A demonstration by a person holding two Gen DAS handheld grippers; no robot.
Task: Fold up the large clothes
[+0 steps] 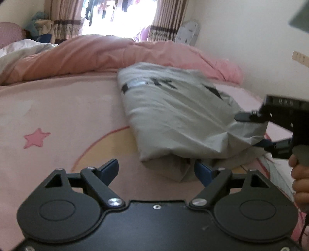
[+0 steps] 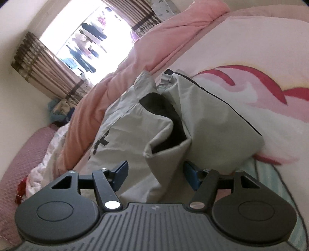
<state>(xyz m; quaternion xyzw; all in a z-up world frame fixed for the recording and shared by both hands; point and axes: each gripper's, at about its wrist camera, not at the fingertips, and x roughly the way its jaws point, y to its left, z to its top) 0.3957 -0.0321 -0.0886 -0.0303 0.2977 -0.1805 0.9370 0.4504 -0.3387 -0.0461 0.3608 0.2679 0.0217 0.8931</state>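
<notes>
A light grey garment [image 1: 173, 115] with black markings lies folded into a thick bundle on the pink bed. In the left wrist view my left gripper [image 1: 156, 170] stands open just before the bundle's near corner, and its blue pads touch no cloth. My right gripper [image 1: 255, 131] comes in from the right at the bundle's right end, with bunched cloth between its spread fingers. In the right wrist view the right gripper [image 2: 156, 172] is open and a raised fold of the grey garment [image 2: 166, 146] stands between the fingers, dark lining showing inside. The pads do not clamp it.
The bed sheet [image 1: 58, 115] is pink with a star print. A rumpled pink duvet [image 1: 96, 56] lies along the far side, under a bright curtained window [image 1: 117, 17]. A wall [image 1: 251, 48] runs close on the right. A person's hand [image 1: 300, 173] grips the right gripper's handle.
</notes>
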